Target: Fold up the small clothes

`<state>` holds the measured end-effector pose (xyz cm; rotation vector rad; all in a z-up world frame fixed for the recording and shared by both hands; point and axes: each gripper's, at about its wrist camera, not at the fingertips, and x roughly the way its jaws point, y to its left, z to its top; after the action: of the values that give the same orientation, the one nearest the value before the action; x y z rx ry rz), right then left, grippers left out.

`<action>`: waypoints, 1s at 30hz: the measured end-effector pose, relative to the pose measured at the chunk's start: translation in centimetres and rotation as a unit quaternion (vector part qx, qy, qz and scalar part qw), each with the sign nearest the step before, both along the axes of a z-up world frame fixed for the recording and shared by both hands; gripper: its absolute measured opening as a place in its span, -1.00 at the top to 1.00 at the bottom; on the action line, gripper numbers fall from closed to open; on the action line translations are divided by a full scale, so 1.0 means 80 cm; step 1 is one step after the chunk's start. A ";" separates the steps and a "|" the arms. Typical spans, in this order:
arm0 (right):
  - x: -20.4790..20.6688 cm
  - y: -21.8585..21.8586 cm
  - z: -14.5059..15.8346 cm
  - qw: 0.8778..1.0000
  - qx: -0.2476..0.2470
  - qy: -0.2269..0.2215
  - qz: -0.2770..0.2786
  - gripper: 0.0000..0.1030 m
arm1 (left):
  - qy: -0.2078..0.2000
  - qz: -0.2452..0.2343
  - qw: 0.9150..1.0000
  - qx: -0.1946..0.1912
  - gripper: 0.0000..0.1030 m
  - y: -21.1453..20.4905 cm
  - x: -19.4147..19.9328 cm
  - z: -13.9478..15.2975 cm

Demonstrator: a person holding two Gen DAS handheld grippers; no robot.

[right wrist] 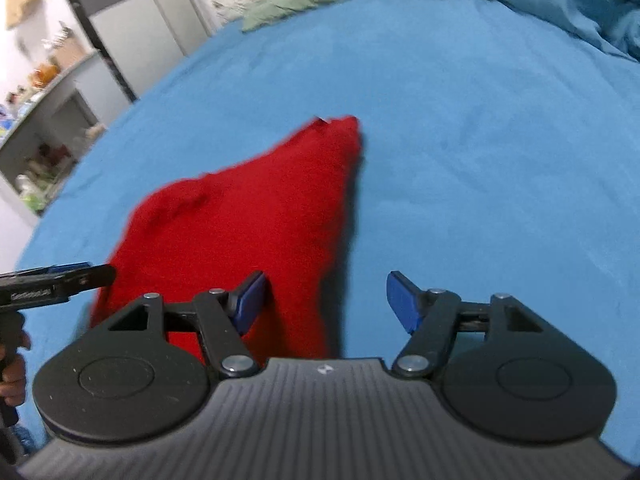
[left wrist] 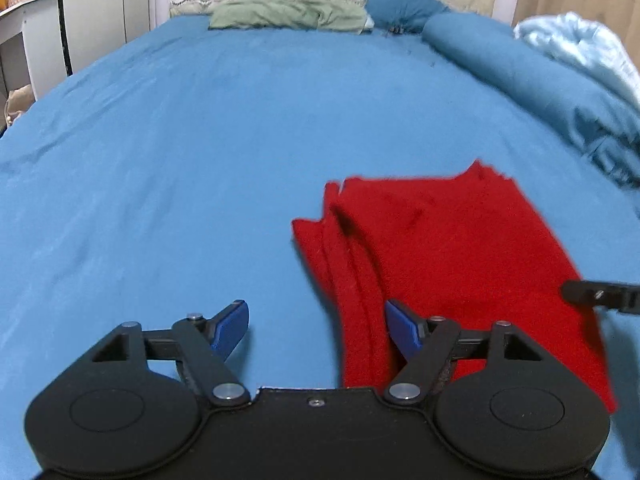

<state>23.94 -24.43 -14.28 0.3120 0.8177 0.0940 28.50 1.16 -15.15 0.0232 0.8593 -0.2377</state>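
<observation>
A small red garment lies folded in layers on the blue bedsheet, its stacked edges showing along its left side. My left gripper stands open over the garment's near left edge, the cloth under its right pad and nothing pinched. In the right wrist view the same red garment tapers to a point further away. My right gripper is open over its near right edge, pads clear of the cloth. Each gripper's tip shows at the edge of the other's view.
A rolled blue duvet and a pale blue blanket lie along the right side of the bed. A green cloth and a blue pillow sit at the headboard. White cabinets and a cluttered shelf stand left.
</observation>
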 end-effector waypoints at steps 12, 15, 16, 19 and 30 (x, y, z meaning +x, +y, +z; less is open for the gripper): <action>-0.020 0.017 0.031 0.997 -0.066 -0.029 0.002 -0.90 | -0.019 0.009 1.000 0.002 -0.48 0.000 -0.022 0.049; -0.048 0.027 0.076 0.996 -0.075 -0.055 0.008 -0.91 | -0.044 0.010 0.999 0.000 -0.55 -0.001 -0.051 0.095; -0.058 0.030 0.091 0.995 -0.078 -0.064 0.008 -0.94 | -0.055 0.010 0.998 0.003 -0.66 -0.003 -0.065 0.113; -0.099 0.043 0.140 0.991 -0.097 -0.092 -0.003 -1.00 | -0.092 0.012 0.996 0.010 -1.00 -0.010 -0.107 0.156; -0.222 0.075 0.214 0.985 -0.142 -0.081 -0.046 -1.00 | -0.120 0.043 0.992 0.026 -1.00 -0.005 -0.251 0.210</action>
<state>6.18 -18.46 2.87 0.0712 0.6444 -0.0839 8.44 0.73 1.63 0.0615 0.6259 -0.1287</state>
